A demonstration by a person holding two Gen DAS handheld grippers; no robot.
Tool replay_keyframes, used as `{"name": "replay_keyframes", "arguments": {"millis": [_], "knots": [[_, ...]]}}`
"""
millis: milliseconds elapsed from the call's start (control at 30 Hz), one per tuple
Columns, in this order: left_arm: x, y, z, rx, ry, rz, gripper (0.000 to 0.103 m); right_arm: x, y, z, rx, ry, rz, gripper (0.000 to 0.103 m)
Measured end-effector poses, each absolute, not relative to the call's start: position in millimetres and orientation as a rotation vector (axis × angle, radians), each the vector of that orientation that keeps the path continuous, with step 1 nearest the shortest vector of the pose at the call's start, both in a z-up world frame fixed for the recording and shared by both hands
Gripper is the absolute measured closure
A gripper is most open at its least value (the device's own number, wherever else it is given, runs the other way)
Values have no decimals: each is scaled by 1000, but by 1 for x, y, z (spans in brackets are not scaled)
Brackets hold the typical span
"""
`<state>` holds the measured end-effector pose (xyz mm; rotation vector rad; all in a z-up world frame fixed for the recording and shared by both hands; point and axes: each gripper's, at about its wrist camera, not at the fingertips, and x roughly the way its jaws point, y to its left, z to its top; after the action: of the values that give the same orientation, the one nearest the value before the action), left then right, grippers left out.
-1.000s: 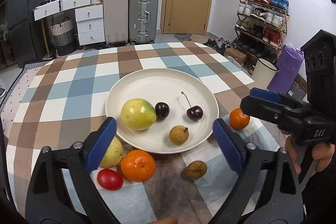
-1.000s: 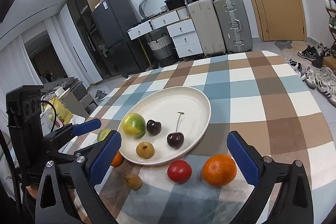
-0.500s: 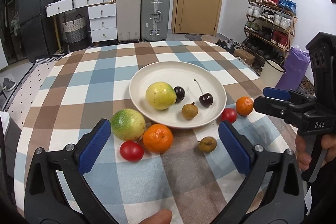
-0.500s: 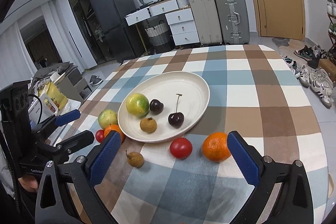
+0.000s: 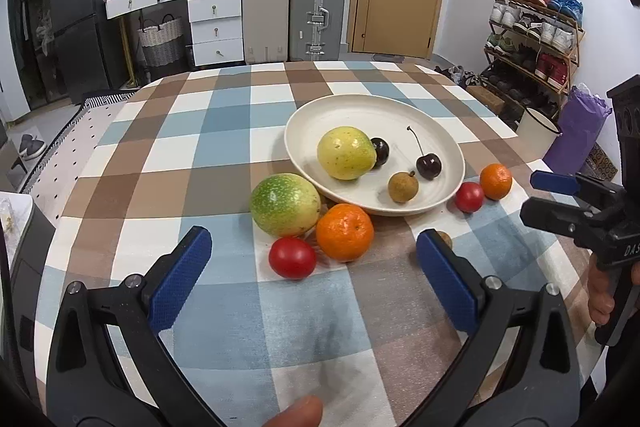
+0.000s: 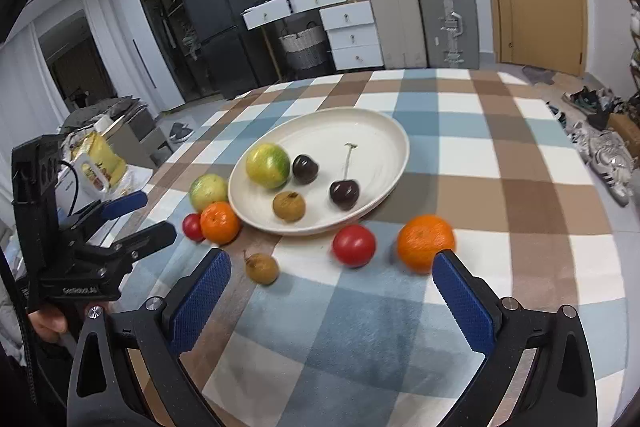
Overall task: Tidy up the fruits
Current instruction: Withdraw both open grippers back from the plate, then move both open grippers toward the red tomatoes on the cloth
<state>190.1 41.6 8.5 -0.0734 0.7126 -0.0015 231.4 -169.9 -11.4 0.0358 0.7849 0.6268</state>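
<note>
Left wrist view: the left gripper [image 5: 312,267] hangs over the checked tablecloth [image 5: 224,155] with its blue-padded jaws spread wide, nothing in them. Right in front sit a small red tomato [image 5: 292,257], a round orange mandarin [image 5: 345,232] and a green-yellow mottled fruit [image 5: 285,204], bunched just beside the cream round plate [image 5: 360,111].

Right wrist view: the right gripper [image 6: 332,291] is wide open too and empty. A second red tomato [image 6: 354,245], another orange mandarin [image 6: 425,242] and a small brown longan [image 6: 261,268] lie on the cloth near it. The plate holds a yellow-green fruit [image 6: 267,165], two dark cherries [image 6: 344,193] and a longan.

Plate [image 6: 384,131] of fruit — open right tongs [image 6: 332,291] short of it
</note>
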Motion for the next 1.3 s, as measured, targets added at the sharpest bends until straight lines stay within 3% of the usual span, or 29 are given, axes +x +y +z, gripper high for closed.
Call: {"name": "replay_keyframes", "arguments": {"millis": [233,300,367,1167,1300], "knots": [[196,52,0,-94,739,15,1,236,-166,-23,50,815,646,1],[198,55,-2,-101,744,23,1,238,-164,-25,49,823,654,7],[199,58,-3,-109,746,25,1,241,-161,-28,43,839,662,21],[217,79,-31,-174,822,60,1,264,-128,-50,-106,878,589,29],[219,83,-38,-194,844,68,12,266,-126,-49,-114,863,580,29]]}}
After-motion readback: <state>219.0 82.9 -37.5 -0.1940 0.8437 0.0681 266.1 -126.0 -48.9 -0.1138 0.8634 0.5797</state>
